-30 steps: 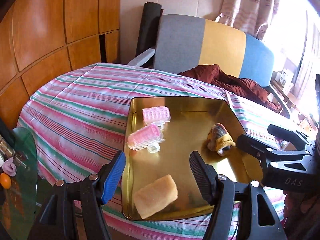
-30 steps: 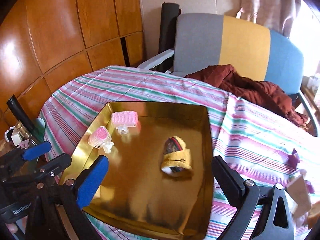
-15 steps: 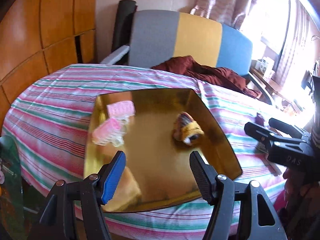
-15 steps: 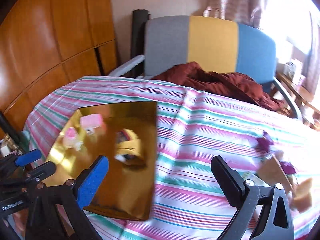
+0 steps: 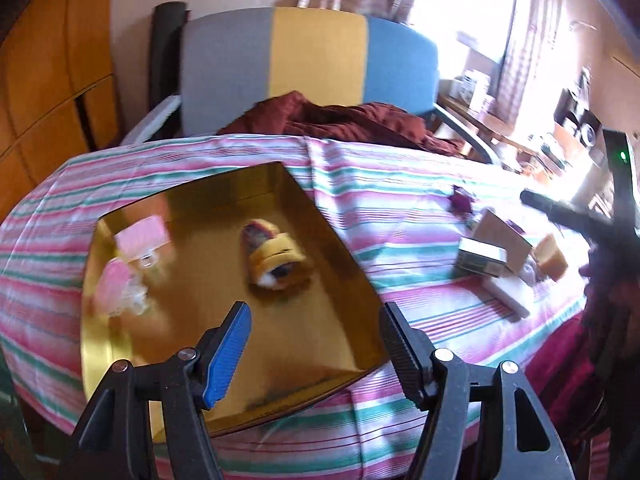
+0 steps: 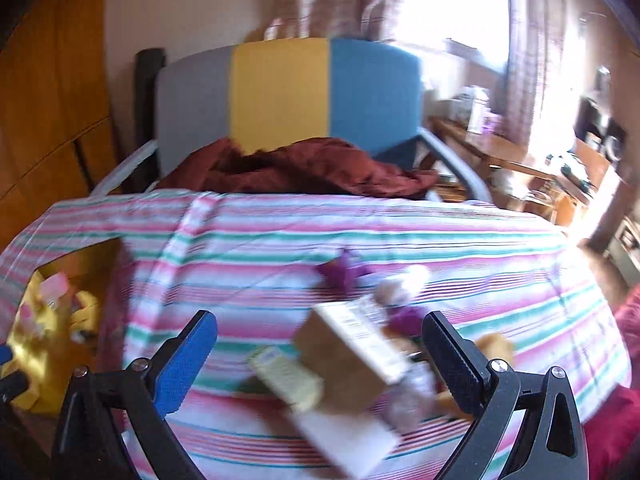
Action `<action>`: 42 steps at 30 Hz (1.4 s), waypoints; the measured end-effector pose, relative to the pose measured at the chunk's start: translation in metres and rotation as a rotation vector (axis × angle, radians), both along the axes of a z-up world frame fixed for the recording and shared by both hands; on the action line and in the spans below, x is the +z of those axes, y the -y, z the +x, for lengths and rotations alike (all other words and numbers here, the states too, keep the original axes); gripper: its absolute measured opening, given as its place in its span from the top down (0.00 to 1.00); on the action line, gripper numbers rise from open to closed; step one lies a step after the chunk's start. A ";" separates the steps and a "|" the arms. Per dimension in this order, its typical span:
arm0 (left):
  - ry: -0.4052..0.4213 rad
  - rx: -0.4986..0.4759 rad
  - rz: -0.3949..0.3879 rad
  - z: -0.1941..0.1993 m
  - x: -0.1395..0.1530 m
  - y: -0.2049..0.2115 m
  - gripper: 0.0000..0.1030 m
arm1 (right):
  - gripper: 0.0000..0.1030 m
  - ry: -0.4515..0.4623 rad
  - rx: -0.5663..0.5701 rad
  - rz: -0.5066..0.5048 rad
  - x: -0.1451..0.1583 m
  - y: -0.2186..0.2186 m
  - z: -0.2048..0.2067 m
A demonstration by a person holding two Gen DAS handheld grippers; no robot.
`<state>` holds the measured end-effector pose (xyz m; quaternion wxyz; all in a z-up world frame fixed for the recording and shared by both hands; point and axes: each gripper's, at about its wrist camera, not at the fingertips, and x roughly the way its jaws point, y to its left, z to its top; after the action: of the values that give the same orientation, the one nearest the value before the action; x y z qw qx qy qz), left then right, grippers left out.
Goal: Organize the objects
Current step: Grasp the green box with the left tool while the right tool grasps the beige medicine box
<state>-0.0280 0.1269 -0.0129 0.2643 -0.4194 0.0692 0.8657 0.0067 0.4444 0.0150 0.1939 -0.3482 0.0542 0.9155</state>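
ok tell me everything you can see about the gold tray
The gold tray is a shallow, shiny, metal-looking rectangle with low upright walls and a mirror-like floor. It lies flat on the striped tablecloth, at the table's left side, its near corner by the edge. Inside lie two pink hair rollers along the left wall and a small yellow plush slipper near the middle. The open left gripper hovers over its near part, holding nothing. In the right wrist view only a blurred corner shows.
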 end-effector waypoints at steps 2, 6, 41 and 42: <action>0.011 -0.031 0.000 0.001 0.000 -0.015 0.35 | 0.00 -0.022 -0.069 0.005 0.002 -0.028 0.007; 0.057 -0.106 0.008 0.004 -0.004 -0.046 0.35 | 0.00 -0.067 -0.209 -0.059 -0.009 -0.081 0.022; 0.286 -0.452 0.021 -0.031 -0.084 -0.247 0.28 | 0.00 -0.059 -0.158 -0.324 -0.034 -0.105 0.018; 0.280 -0.453 0.026 -0.029 -0.083 -0.243 0.28 | 0.00 -0.049 -0.144 -0.323 -0.035 -0.104 0.016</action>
<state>-0.0569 0.3702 -0.0960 0.4638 -0.5055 0.1130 0.7187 0.0223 0.5480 -0.0198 0.1991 -0.3478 0.2301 0.8868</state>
